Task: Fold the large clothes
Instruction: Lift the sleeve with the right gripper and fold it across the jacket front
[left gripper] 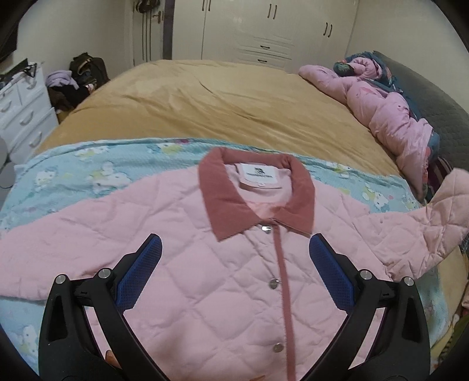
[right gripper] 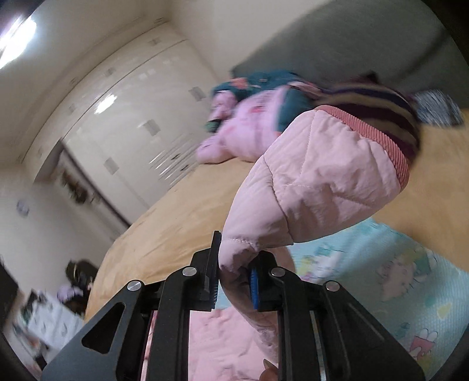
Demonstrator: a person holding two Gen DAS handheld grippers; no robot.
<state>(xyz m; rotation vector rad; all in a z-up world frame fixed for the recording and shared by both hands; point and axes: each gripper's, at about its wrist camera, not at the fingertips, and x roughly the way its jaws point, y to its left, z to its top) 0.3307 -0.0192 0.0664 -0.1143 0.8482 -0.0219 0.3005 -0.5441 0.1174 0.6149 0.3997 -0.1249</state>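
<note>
A pink quilted jacket (left gripper: pixel 222 263) with a dark pink collar (left gripper: pixel 252 193) lies face up and buttoned on a light blue cartoon blanket (left gripper: pixel 88 173) on the bed. My left gripper (left gripper: pixel 234 249) is open and empty, hovering over the jacket's chest with a blue pad on each side of the button placket. My right gripper (right gripper: pixel 233 281) is shut on the jacket's sleeve (right gripper: pixel 316 175) and holds it lifted off the bed, the ribbed cuff (right gripper: pixel 378 137) pointing up. The raised sleeve also shows in the left wrist view (left gripper: pixel 442 211).
The bed has a tan cover (left gripper: pixel 222 99). A pile of pink and teal clothes (left gripper: pixel 390 99) lies along the grey headboard (left gripper: pixel 442 102). White wardrobes (left gripper: pixel 263 26) stand behind, a white dresser (left gripper: pixel 23 111) and bags (left gripper: pixel 79 79) at the left.
</note>
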